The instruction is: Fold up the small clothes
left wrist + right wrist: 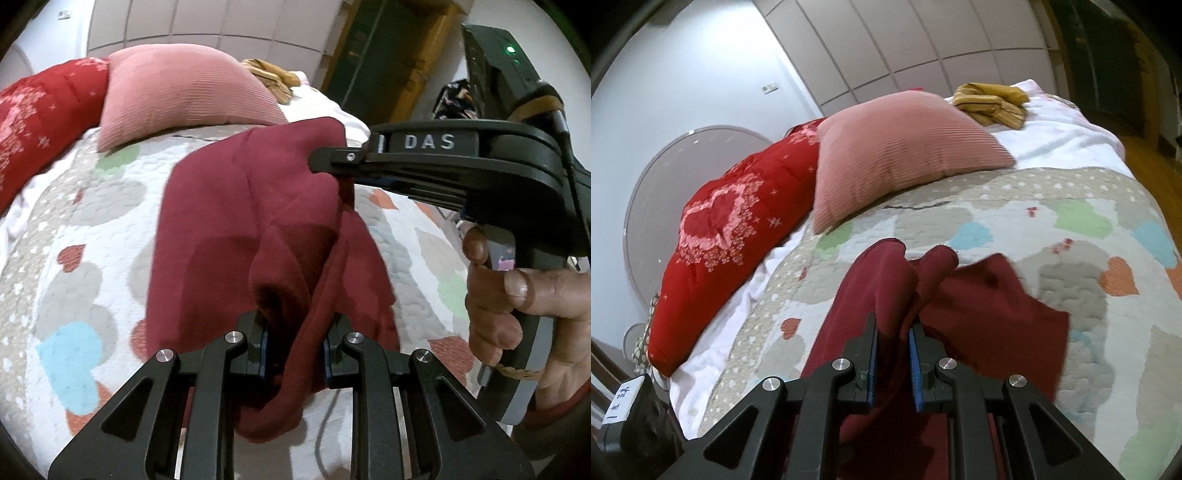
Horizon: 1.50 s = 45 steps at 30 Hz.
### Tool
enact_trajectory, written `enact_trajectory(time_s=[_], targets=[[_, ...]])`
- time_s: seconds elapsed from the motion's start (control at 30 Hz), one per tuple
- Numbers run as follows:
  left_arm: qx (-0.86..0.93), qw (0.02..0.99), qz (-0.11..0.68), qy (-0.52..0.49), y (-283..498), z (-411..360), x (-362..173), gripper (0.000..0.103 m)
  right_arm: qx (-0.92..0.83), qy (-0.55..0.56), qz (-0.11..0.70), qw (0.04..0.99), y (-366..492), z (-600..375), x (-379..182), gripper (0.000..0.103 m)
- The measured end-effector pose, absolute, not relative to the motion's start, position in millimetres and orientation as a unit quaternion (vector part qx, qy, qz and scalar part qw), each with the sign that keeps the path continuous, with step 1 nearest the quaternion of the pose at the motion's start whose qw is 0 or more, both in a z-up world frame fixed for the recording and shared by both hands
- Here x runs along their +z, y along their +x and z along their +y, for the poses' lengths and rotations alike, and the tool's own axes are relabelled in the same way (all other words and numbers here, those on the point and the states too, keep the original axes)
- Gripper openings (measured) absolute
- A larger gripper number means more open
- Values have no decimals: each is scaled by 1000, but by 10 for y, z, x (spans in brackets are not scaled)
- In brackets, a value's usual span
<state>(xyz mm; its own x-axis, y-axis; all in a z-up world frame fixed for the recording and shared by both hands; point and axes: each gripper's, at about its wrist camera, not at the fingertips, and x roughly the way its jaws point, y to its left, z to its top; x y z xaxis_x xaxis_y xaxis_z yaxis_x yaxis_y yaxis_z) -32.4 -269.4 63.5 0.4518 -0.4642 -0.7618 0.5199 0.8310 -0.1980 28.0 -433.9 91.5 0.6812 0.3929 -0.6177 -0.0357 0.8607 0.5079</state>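
Maroon garment (236, 221) held up over quilt (74, 229), pinched by both grippers.
Left gripper (295, 347) clamped on lower bunched edge; right gripper (332, 162) clamped on upper corner, straight ahead and above; long axis between them.

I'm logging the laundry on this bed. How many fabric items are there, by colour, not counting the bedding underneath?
Maroon: 1, garment held by left gripper and right gripper
Pink: 1, cushion
Bright red: 1, heart-print quilt
Mustard: 1, striped cloth
Total: 4

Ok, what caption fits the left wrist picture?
Both grippers, left and right, hold a dark red garment above the heart-patterned quilt.
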Motion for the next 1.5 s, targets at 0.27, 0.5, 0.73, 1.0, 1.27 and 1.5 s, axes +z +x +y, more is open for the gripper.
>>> enact_trajectory(time_s=[0.27, 0.5, 0.73, 1.0, 1.27, 1.5], targets=[[-297, 841, 449, 49, -280, -3092, 467, 19, 89, 240, 391, 884, 302, -4688, 710, 14], [-302, 831, 465, 50, -191, -3187, 322, 19, 64, 240, 412, 877, 413, -4847, 392, 14], [-340, 811, 476, 17, -154, -3160, 319, 42, 30, 241, 429, 870, 514, -4900, 114, 14], [-380, 799, 465, 26, -462, -2775, 642, 57, 23, 263, 398, 879, 154, -5047, 448, 25], [-320, 827, 461, 25, -413, -2243, 613, 57, 96, 259, 413, 868, -180, -4604, 620, 50], [-287, 829, 480, 17, -286, -2056, 401, 57, 70, 215, 438, 870, -240, -4382, 367, 18]])
